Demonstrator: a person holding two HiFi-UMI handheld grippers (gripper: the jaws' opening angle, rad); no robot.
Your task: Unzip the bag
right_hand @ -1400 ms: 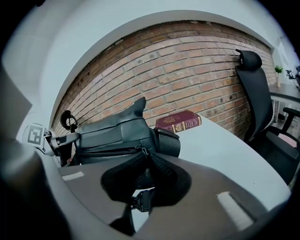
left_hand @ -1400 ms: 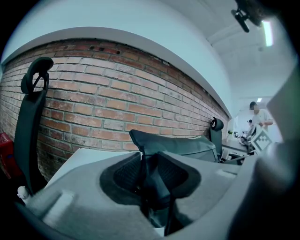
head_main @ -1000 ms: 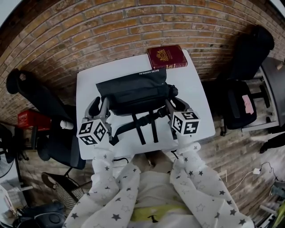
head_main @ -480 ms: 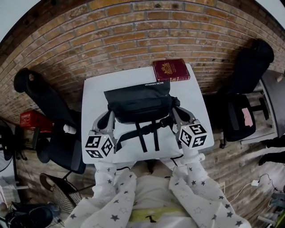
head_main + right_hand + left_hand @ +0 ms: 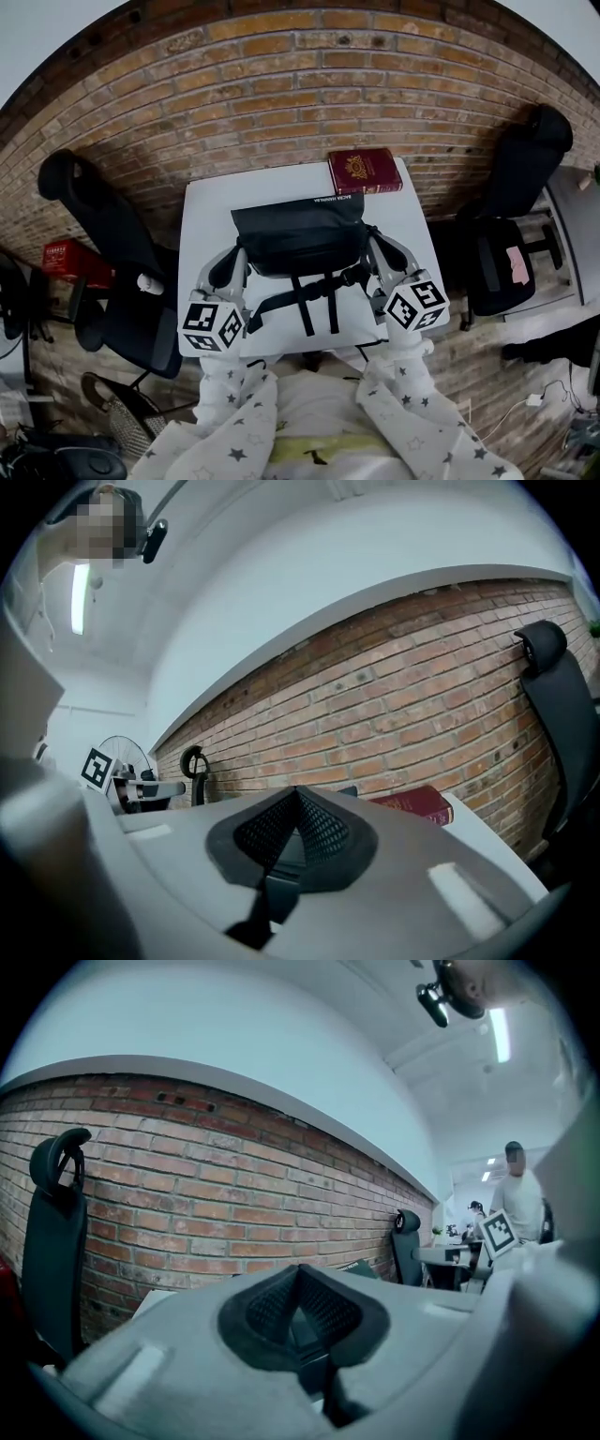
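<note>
A black bag (image 5: 300, 239) lies in the middle of the white table (image 5: 208, 217), its black straps (image 5: 307, 298) trailing toward the front edge. My left gripper (image 5: 240, 256) stands at the bag's left end and my right gripper (image 5: 372, 242) at its right end; whether either touches the bag I cannot tell. In the left gripper view the left gripper (image 5: 300, 1283) has its pads pressed together with nothing showing between them. The right gripper (image 5: 298, 808) is likewise shut on nothing. Both point up and over the bag toward the brick wall.
A dark red book (image 5: 364, 171) (image 5: 417, 804) lies at the table's far right corner against the brick wall (image 5: 281, 103). Black office chairs stand to the left (image 5: 103, 234) and right (image 5: 525, 178) of the table. A red box (image 5: 67, 255) sits on the floor at left.
Both grippers have gone from open to shut. They have also moved forward along the bag's two ends, and the head view has tilted up a little.
</note>
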